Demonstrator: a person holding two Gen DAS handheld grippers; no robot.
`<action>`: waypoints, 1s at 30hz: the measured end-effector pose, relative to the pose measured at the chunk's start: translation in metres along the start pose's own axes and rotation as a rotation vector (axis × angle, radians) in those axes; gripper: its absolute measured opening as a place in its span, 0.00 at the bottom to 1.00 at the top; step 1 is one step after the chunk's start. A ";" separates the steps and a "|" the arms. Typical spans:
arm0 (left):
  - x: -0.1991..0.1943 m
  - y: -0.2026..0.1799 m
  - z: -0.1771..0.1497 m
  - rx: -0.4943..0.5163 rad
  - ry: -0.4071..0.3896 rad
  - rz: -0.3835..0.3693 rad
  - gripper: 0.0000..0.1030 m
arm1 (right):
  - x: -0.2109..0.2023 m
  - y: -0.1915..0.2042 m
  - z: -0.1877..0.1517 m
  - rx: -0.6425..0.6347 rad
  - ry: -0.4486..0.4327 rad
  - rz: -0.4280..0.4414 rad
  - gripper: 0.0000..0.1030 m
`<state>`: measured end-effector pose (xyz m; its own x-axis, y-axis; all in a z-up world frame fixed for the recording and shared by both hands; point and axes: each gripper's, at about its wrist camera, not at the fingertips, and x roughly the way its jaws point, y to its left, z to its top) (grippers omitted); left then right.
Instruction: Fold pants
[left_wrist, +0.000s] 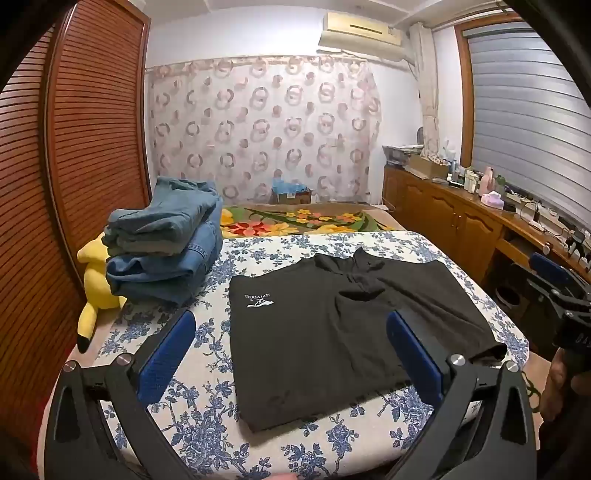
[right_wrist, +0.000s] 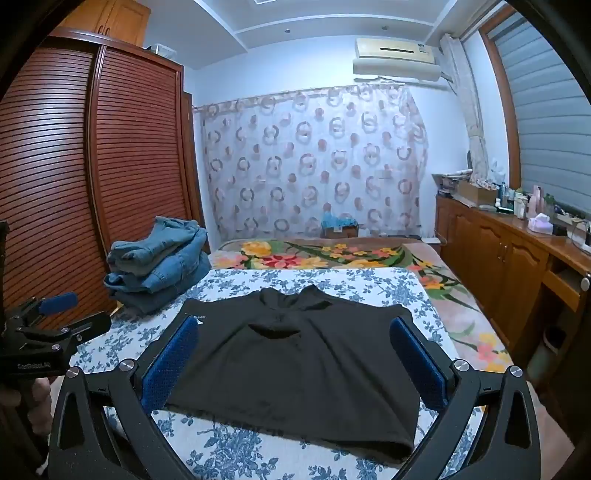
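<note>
A stack of jeans (left_wrist: 162, 243) and a yellow plush (left_wrist: 94, 280) are sitting off to the left while the black pants (left_wrist: 332, 332) are lying flat on the flowery bed (left_wrist: 207, 413), left gripper (left_wrist: 291, 354) and right gripper (right_wrist: 295, 358) both hanging wide above them, gripping nothing.

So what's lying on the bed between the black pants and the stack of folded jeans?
Nothing: only bare floral sheet separates the black pants from the jeans stack, clearest in the left wrist view.
</note>
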<state>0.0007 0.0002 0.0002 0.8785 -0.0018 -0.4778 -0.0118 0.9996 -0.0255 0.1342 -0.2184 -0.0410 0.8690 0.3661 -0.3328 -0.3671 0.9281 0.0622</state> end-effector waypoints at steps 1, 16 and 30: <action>0.000 0.000 0.001 0.001 -0.001 0.000 1.00 | 0.000 0.000 0.000 0.013 -0.006 0.006 1.00; -0.013 -0.006 0.003 0.018 -0.049 0.023 1.00 | -0.002 0.000 -0.001 0.014 -0.011 0.000 1.00; -0.013 -0.007 0.002 0.018 -0.052 0.022 1.00 | -0.004 0.000 0.000 0.008 -0.017 -0.001 1.00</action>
<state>-0.0100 -0.0071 0.0087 0.9018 0.0215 -0.4317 -0.0236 0.9997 0.0005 0.1308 -0.2193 -0.0399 0.8751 0.3661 -0.3166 -0.3635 0.9290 0.0698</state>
